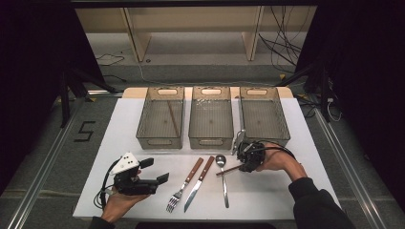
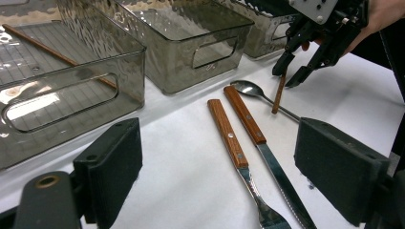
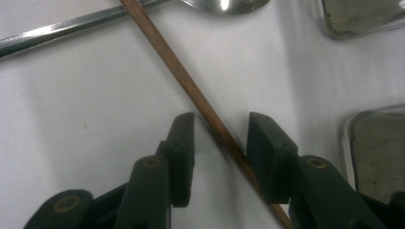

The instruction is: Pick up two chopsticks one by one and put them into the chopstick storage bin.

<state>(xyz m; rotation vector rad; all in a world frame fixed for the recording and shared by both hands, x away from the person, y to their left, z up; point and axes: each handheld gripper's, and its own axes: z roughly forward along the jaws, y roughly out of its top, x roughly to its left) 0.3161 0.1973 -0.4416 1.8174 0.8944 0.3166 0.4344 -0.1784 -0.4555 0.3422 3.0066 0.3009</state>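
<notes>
Right gripper (image 3: 217, 126) low in its own view, jaws parted around a wooden chopstick (image 3: 191, 93) without pressing it, chopstick crossing the spoon (image 1: 222, 177) right of centre in the high view, left gripper (image 1: 157, 170) lower left, jaws wide apart and holding nothing.

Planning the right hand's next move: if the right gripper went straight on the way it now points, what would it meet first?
The right gripper straddles the brown chopstick, pads apparently not yet pressing. Straight on, it would probably meet the spoon, which the chopstick crosses; depth is hard to judge.
</notes>
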